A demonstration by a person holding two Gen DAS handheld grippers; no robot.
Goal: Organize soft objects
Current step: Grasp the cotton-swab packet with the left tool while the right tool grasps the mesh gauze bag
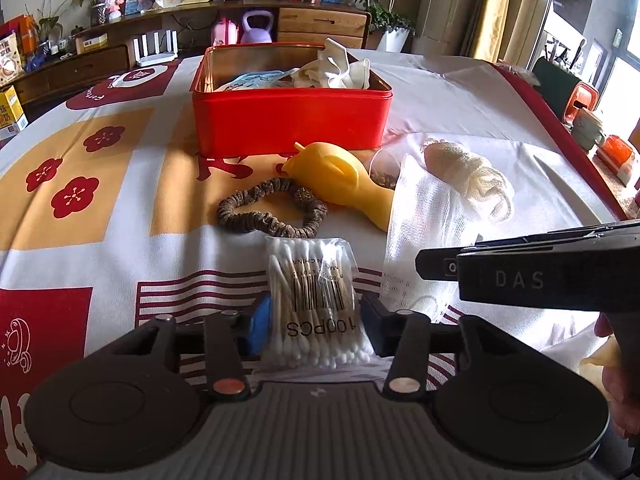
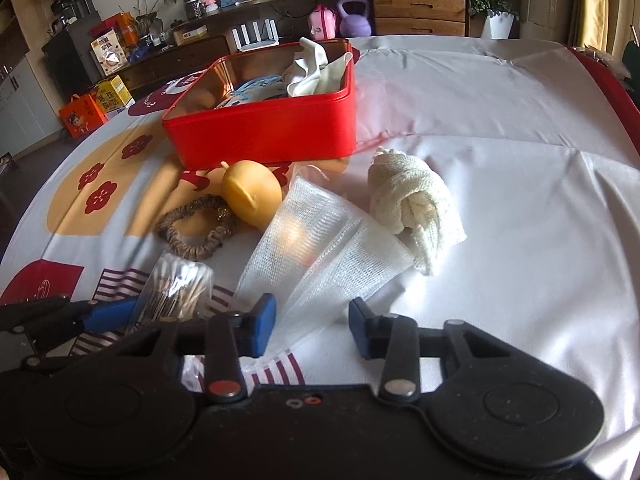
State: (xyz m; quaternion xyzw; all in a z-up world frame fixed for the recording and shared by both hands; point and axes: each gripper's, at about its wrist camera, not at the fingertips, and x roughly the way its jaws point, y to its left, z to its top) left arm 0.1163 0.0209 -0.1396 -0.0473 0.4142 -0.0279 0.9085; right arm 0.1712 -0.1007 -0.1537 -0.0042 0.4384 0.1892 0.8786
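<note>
Tongs, left (image 1: 316,326): jaws narrowed onto the near end of the pack of cotton swabs (image 1: 314,300); the blue pad (image 1: 260,326) touches one edge and the dark pad the other, so the pack appears gripped across its width, the way it lies lengthwise toward the camera.

Tongs, right (image 2: 312,326): jaws part-closed astride the near corner of the gauze sheet (image 2: 320,248); the left pad (image 2: 262,328) meets the fabric, the right pad stands apart from it with bare cloth between, so no firm pinch shows; whether any fabric is caught I cannot tell.

Pairing: both tools lie side by side and angled down at the near edge, each on its own item, probably so two things can go over in one trip.

Swabs: flat on the tablecloth (image 1: 120,208), nearest of all things, label up.

Gauze: spread thin and limp from the right tongs toward the knotted cloth (image 2: 412,212), whose near end rests on it; lifting by one corner would likely drag or trail.

Hair tie (image 1: 272,212): just beyond the swabs, beside the yellow rubber toy (image 1: 340,180).

Toy: lying on its side just in front of the tin.

Red tin (image 1: 292,120): open, at the far end of the cluster, already holding a white rag (image 1: 340,68) and a blue-and-white packet; evidently the collecting place.

Progress: five items outside, judged under halfway.
</note>
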